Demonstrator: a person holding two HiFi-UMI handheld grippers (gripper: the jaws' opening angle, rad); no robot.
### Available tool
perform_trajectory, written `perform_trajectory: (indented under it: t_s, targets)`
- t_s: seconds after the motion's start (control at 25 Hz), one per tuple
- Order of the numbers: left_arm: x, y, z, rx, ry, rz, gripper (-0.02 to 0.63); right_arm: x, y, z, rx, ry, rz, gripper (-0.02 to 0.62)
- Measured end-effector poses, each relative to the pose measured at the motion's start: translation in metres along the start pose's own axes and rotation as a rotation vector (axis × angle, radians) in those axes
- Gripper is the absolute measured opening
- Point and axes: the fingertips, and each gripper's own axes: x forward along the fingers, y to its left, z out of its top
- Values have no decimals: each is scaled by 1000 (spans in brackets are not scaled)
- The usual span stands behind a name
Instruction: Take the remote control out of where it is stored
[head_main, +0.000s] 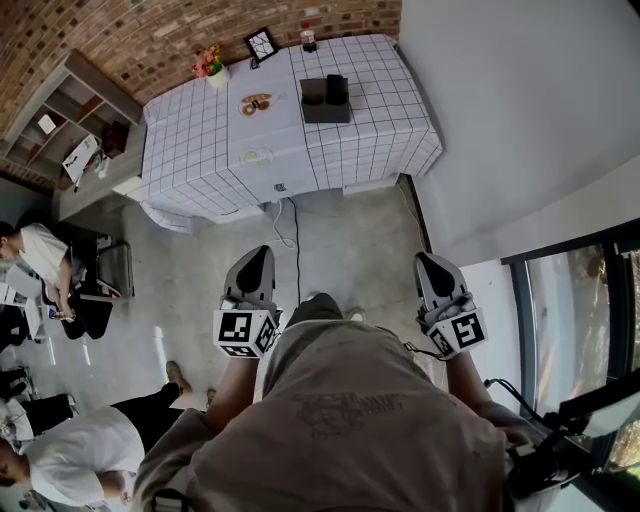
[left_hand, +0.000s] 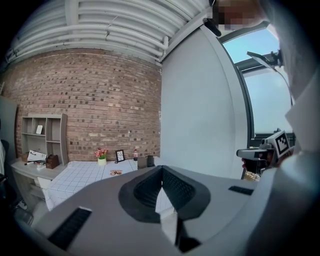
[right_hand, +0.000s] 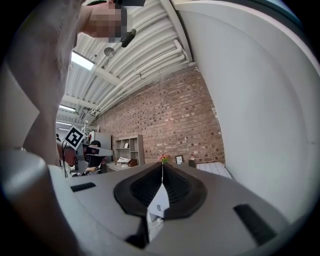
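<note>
Head view: high above the person's shoulders, tilted steeply down and forward. Left gripper (head_main: 254, 262) and right gripper (head_main: 433, 268) sit close below; the white gridded table (head_main: 200, 150) is well ahead, against the brick wall (head_main: 150, 40).
Left gripper view: roughly level, along its own jaws toward the distant wall, table and shelf unit (left_hand: 42, 135).
Right gripper view: similar heading.
All three views share the wall, table and shelf unit.

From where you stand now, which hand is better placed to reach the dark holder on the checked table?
Left, by a little. Both grippers are shut and far from the table, but the left gripper points nearly straight at the dark holder; the right gripper stands further aside.
</note>
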Motion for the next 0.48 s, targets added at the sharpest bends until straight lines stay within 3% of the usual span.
perform_trajectory:
  t_s: [0.48]
  targets:
    - [20, 23, -27, -5, 33, 24, 11, 38, 3, -4, -59, -14, 55, 14]
